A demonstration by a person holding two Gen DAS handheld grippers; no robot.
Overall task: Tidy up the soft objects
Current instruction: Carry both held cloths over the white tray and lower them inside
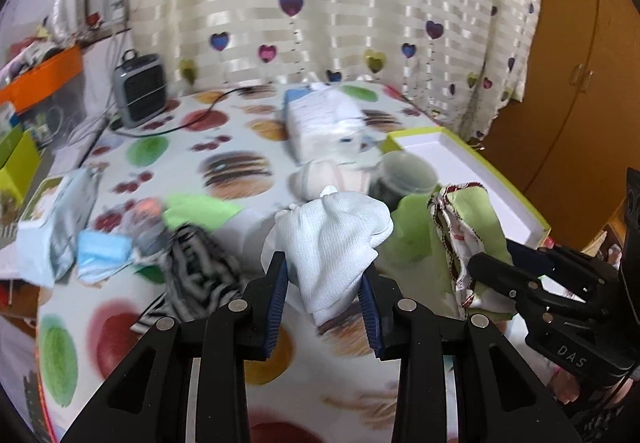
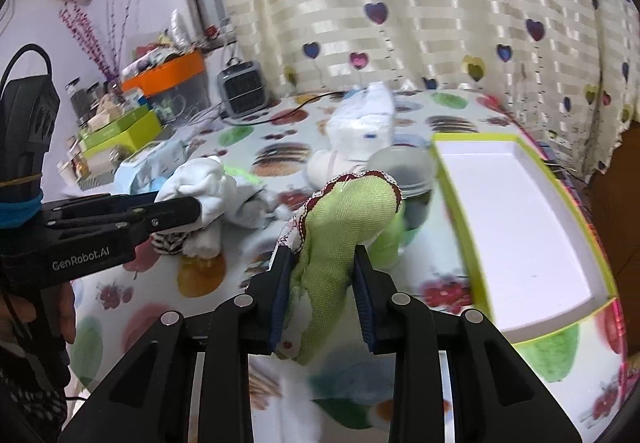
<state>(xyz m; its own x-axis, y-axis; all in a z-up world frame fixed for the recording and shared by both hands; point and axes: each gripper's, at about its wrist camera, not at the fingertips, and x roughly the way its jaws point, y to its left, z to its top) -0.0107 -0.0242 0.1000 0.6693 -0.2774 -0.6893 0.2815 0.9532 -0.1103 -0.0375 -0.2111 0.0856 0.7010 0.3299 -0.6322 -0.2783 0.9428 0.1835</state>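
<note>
Right now my left gripper pinches a bunched white cloth between its narrowed pads, lifted clear of the fruit-print tablecloth, while my right gripper clamps a green cloth with red trim. Both hang beside the empty white tray with a green rim, probably where they belong. Other soft pieces, blurred, lie on the table's left, including a striped one.

Both wrist views looked down from close above the fruit-print table, facing the heart curtain, sharing it.
</note>
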